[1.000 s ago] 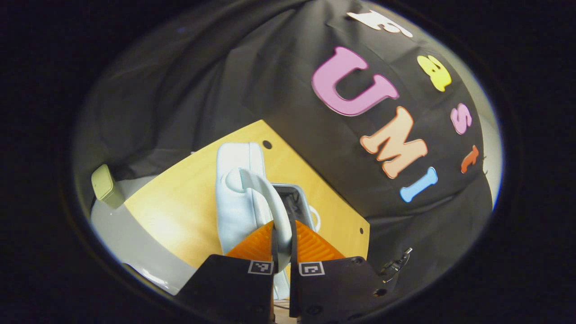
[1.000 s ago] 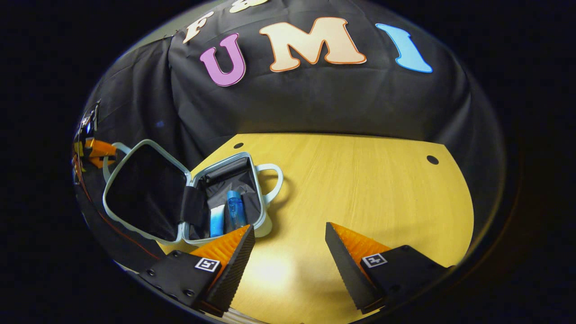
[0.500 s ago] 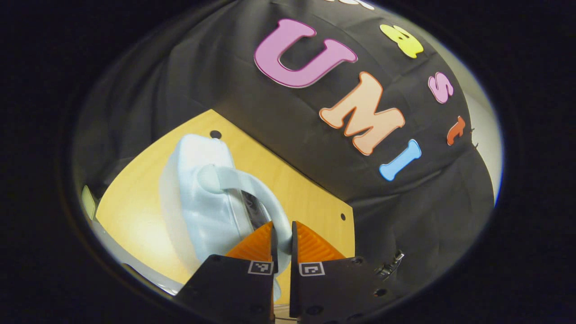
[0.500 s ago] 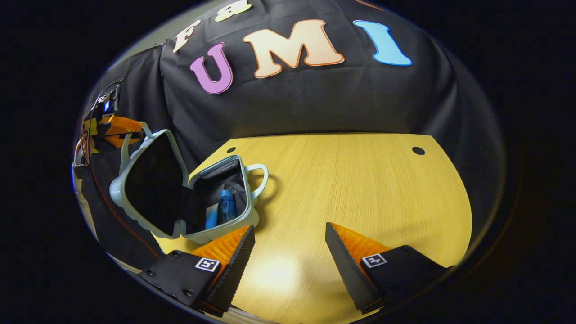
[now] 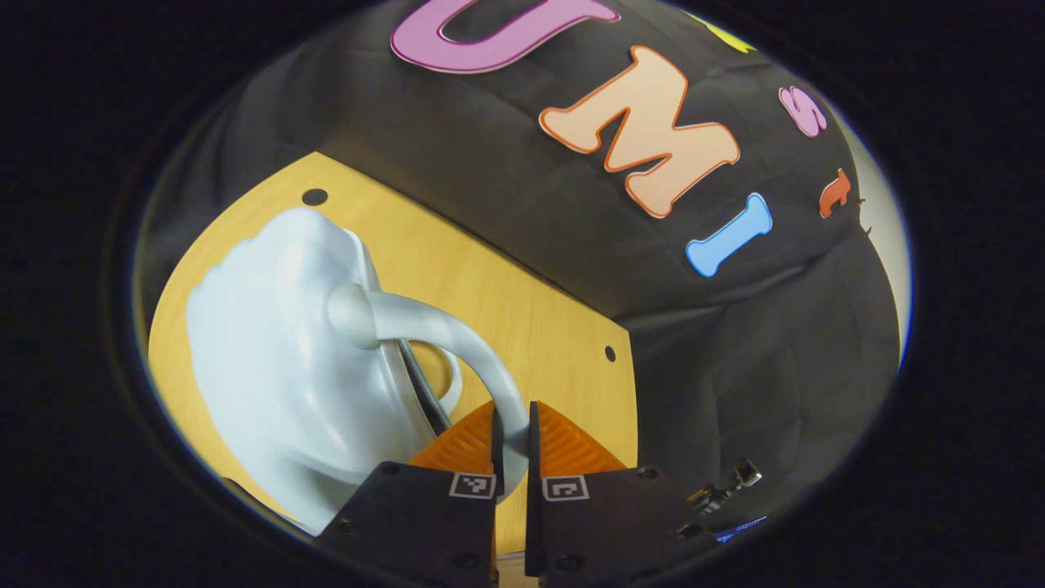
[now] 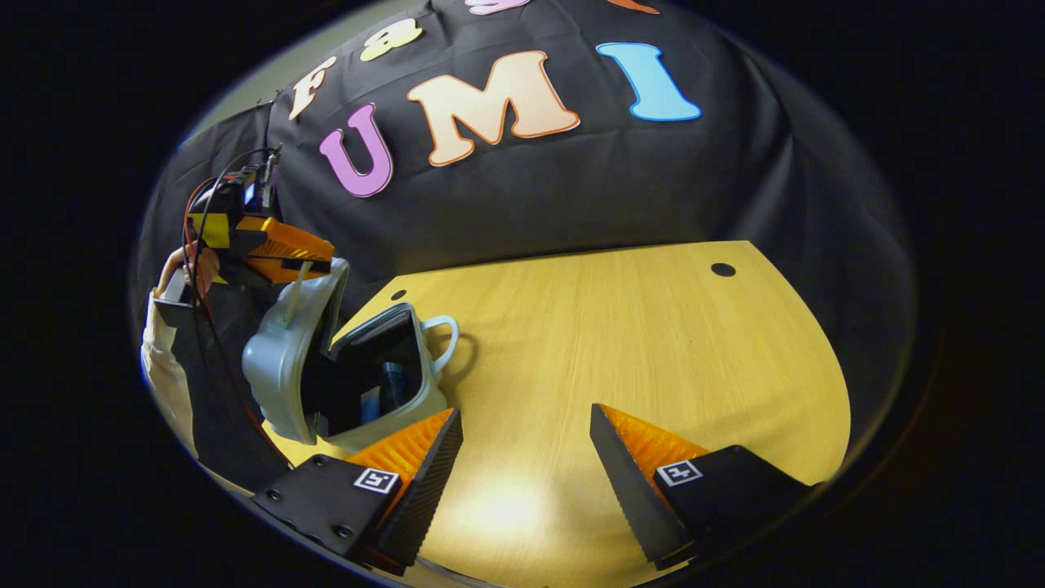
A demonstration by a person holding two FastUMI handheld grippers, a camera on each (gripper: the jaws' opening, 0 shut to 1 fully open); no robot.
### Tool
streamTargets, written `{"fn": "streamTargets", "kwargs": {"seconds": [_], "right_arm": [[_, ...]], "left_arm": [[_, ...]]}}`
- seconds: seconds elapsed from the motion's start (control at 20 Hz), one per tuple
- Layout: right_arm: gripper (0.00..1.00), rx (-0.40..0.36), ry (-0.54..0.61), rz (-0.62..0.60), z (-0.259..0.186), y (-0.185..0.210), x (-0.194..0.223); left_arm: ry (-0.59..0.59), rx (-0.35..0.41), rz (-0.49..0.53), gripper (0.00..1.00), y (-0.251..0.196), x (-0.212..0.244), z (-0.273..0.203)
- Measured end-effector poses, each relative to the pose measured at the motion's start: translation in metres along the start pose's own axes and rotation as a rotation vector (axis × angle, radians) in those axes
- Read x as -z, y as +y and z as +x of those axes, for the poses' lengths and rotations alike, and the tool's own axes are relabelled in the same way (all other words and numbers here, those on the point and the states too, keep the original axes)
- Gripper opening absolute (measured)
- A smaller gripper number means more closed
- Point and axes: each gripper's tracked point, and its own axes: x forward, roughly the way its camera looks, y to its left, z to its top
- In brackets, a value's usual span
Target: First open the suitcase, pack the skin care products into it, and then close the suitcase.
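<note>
A small pale blue suitcase [image 6: 282,367] stands half open on the wooden table [image 6: 637,343]. Its lid [image 5: 286,359] leans steeply over the base [image 6: 408,400]. My left gripper [image 5: 513,425] is shut on the lid's curved handle [image 5: 457,335]; in the right gripper view that left gripper [image 6: 282,249] sits above the lid, held by a hand [image 6: 192,269]. Blue skin care bottles [image 6: 392,384] lie inside the dark lined base, partly hidden by the lid. My right gripper [image 6: 526,445] hangs open over the table to the right of the suitcase, holding nothing.
The base has its own loop handle [image 6: 441,339] pointing toward the table's middle. Black cloth wall [image 6: 571,188] closes the back. Small holes [image 6: 722,269] mark the tabletop near its rear edge. A person's sleeve [image 6: 163,367] is at the far left.
My left gripper has swung the lid up and over toward the base, from lying flat open to nearly upright and beyond. The right gripper has barely shifted.
</note>
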Motion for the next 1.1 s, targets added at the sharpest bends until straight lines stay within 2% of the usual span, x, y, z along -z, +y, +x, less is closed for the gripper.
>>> {"fn": "streamTargets", "kwargs": {"seconds": [0.25,0.3,0.45,0.7,0.75,0.8,1.1], "right_arm": [[0.98,0.037,-0.011,0.039,-0.007,-0.028,-0.001],[0.94,0.038,-0.022,0.044,-0.009,-0.033,-0.005],[0.98,0.039,-0.032,0.059,-0.009,-0.045,-0.008],[0.98,0.04,-0.025,0.065,-0.01,-0.063,-0.003],[0.94,0.04,-0.023,0.065,-0.011,-0.066,-0.002],[0.98,0.041,-0.019,0.065,-0.013,-0.069,0.001],[0.98,0.042,-0.006,0.073,-0.021,-0.086,0.011]], "left_arm": [[0.075,-0.023,-0.025,0.07,0.003,0.015,0.047],[0.082,-0.034,-0.035,0.07,0.005,0.016,0.053],[0.105,-0.073,-0.036,0.07,0.012,0.02,0.073],[0.17,-0.17,-0.007,0.07,0.028,0.038,0.115],[0.183,-0.19,0.001,0.02,0.032,0.042,0.12],[0.195,-0.206,0.005,0.07,0.035,0.045,0.126],[0.196,-0.311,0.029,0.1,0.045,0.049,0.133]]}}
